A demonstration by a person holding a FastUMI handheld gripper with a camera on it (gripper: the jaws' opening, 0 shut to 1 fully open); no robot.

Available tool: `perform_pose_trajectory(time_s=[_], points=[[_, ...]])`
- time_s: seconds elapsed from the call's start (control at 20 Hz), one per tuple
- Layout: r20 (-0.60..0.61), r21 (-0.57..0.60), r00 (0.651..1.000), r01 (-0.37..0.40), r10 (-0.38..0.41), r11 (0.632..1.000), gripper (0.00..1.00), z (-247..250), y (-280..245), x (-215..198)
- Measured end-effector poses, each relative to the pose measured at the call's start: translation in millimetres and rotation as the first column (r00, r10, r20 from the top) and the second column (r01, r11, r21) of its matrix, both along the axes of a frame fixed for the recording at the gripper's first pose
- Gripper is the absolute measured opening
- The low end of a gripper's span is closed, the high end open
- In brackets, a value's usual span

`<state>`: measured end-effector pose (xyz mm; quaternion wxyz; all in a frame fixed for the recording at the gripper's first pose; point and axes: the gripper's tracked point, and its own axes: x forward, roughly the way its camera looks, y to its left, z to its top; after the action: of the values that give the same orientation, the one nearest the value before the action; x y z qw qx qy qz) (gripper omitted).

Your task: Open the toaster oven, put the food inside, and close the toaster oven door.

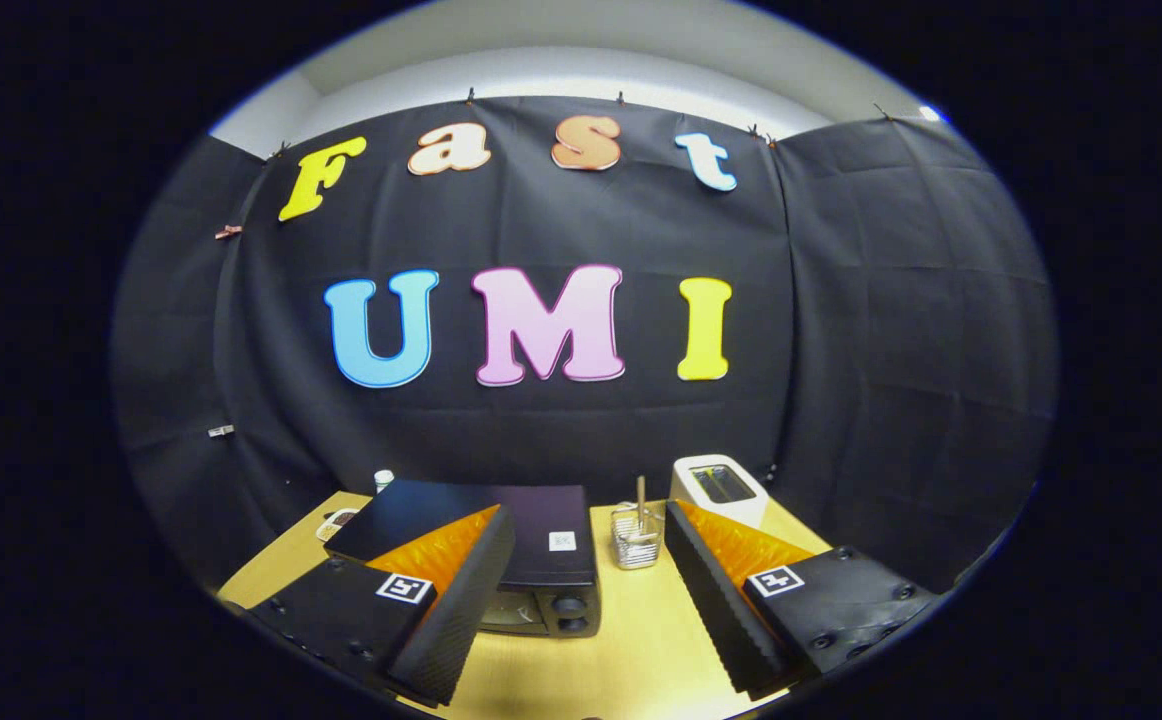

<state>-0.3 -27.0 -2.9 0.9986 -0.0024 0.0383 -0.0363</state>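
Note:
A black toaster oven [501,540] stands on the wooden table [641,640], seen from above. Its front with two dark knobs [569,612] peeks out beside my left finger [461,610], which covers most of the door. My gripper [586,610] hovers above the table, open, with a wide gap between the fingers and nothing held. The right finger [716,610] sits over bare table, right of the oven. I cannot tell how the oven door stands.
Beyond the fingers stands a small wire basket [637,540] with a stick upright in it. A white pop-up toaster [719,490] sits at the back right. A plate [338,522] and a small white bottle [383,480] lie behind the oven's left side.

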Motion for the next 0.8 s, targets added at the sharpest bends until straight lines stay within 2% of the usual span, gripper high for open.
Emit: perform_pose_trajectory(time_s=[0.15,0.3,0.5,0.8], points=[[0.01,0.033,0.999,0.046,-0.047,0.998,0.98,6,-16,-35],[0.027,0.056,0.998,0.049,-0.05,0.997,0.98,0,-15,-64],[-0.018,-0.025,1.0,0.011,-0.012,1.0,0.98,-20,-6,-70],[0.014,-0.062,1.0,-0.024,0.025,0.998,0.99,-7,8,-65]])
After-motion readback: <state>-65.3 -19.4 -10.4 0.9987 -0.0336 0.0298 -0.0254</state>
